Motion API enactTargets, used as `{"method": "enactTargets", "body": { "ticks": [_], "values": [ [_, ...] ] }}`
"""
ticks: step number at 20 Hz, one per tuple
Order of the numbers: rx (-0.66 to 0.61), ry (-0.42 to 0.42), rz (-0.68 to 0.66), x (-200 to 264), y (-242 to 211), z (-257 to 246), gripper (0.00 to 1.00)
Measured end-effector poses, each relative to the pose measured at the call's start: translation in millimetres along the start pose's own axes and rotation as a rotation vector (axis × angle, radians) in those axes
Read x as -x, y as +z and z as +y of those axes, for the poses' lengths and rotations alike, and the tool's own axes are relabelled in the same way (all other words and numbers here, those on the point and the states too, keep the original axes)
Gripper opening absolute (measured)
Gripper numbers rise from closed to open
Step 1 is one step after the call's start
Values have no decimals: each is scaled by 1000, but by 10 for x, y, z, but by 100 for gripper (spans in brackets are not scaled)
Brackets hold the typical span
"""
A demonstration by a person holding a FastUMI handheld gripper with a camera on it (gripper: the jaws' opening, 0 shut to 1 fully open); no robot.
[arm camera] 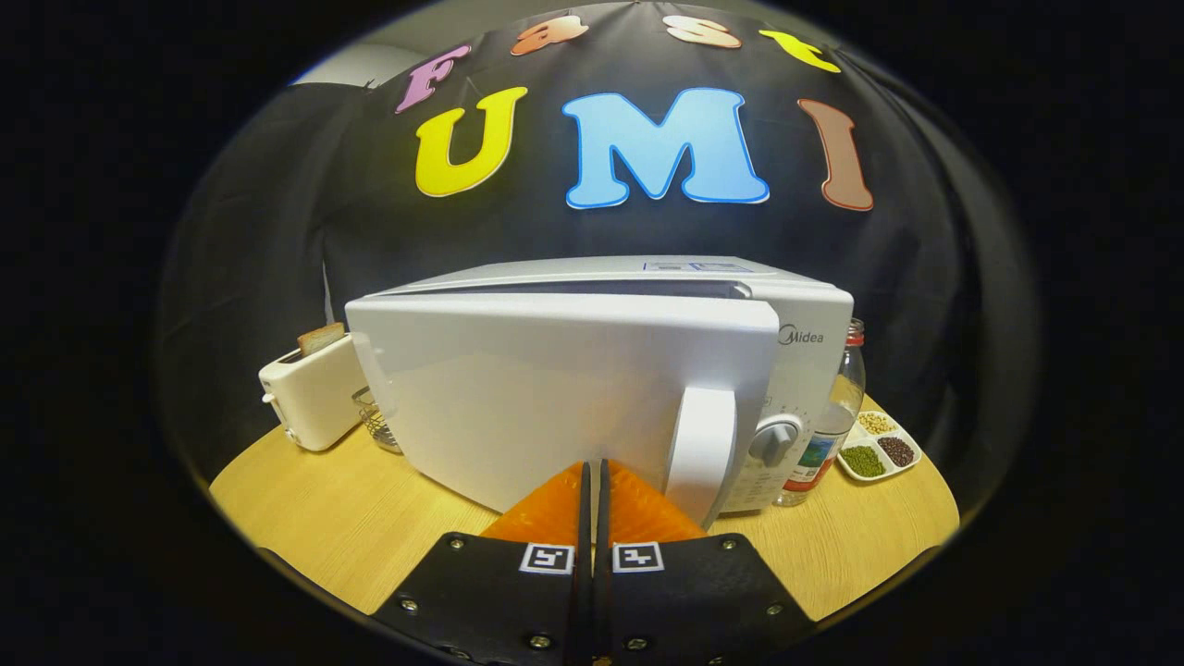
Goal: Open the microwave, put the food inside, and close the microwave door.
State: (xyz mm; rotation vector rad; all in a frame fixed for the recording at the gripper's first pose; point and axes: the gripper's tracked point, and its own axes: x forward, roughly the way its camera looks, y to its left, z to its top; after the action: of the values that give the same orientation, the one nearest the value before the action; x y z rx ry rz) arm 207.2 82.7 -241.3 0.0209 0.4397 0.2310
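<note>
A white microwave (807, 319) stands on the wooden table (324, 527) just ahead of me. Its door (546, 393) is slightly ajar, with a dark gap along the top between door and body. The tall white handle (700, 453) is on the door's right side, beside the control panel with a round knob (775, 442). My gripper (593, 465) is shut with nothing between its fingers. Its tips sit at the lower front of the door, just left of the handle; I cannot tell whether they touch it.
Left of the microwave stands a cream toaster (310, 396) with a bread slice (320, 338) in its slot, and a small wire basket (377, 423) beside it. On the right are a clear bottle (837, 416) and a white divided dish of beans (879, 449).
</note>
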Motion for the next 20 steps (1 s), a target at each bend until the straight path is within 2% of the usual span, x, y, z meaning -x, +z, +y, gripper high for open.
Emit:
{"method": "enactTargets", "body": {
  "ticks": [5,7,10,13,14,20],
  "values": [
    [-28,-50,-15,-254,166,-202,1],
    [-47,-44,-9,-327,198,-187,1],
    [55,-59,-46,-376,212,-164,1],
    [38,-67,-33,-420,215,-193,2],
    [54,-93,-29,-383,217,-216,2],
    [49,-86,-129,338,546,1,2]
  ]
}}
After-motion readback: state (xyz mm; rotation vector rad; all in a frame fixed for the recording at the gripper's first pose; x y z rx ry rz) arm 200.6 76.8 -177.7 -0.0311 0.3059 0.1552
